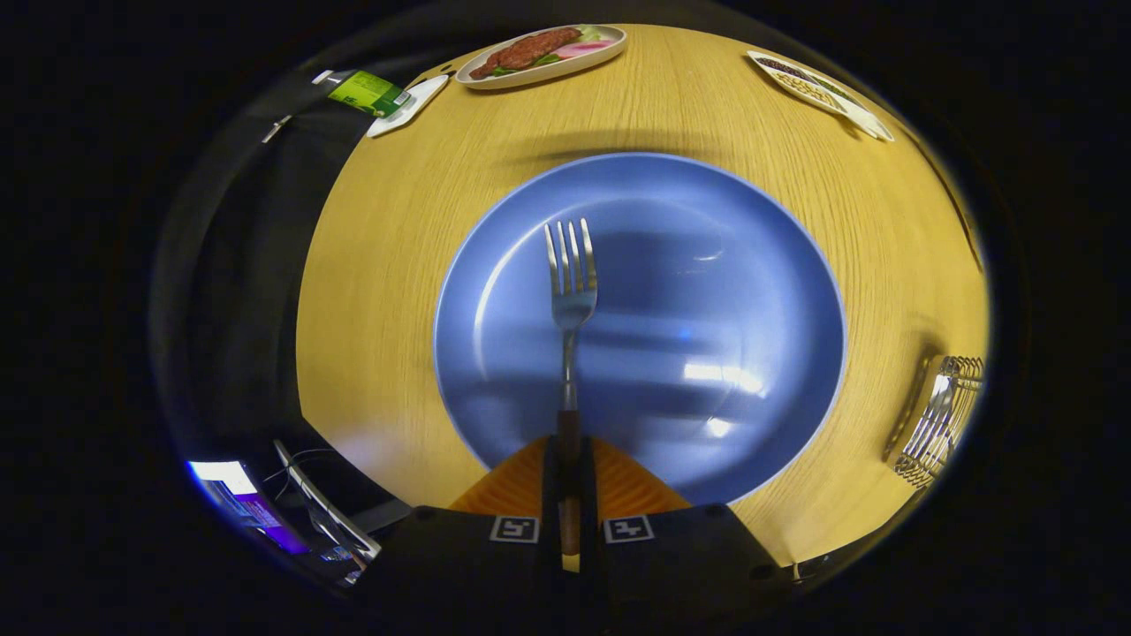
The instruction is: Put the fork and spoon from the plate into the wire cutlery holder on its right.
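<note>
far left, off the round wooden table (pixel 398 265): a green carton (pixel 369 92) on a small white tray, well clear of the work. further along the far edge, a plate of food (pixel 541 55) — also out of the way, likely just set dressing. centre: blue plate (pixel 707 265), bare apart from shadows and glare, no spoon seen on it. gripper (pixel 568 459) closed down narrow on the fork (pixel 571 291), both fingers pressing the dark handle between them, tines pointing straight ahead beyond the fingertips, over the plate's middle. held by the handle end, probably so the fork can go into the holder cleanly; whether lifted off the plate or resting on it cannot be told. far right edge of the table: another small dish (pixel 817 88) at the back, then the wire cutlery holder (pixel 941 415) — well apart from the fingers, off to their right, something metallic seemingly inside it, maybe the spoon. judging by this, half done; next, a swing rightward and a drop into the wires.
</note>
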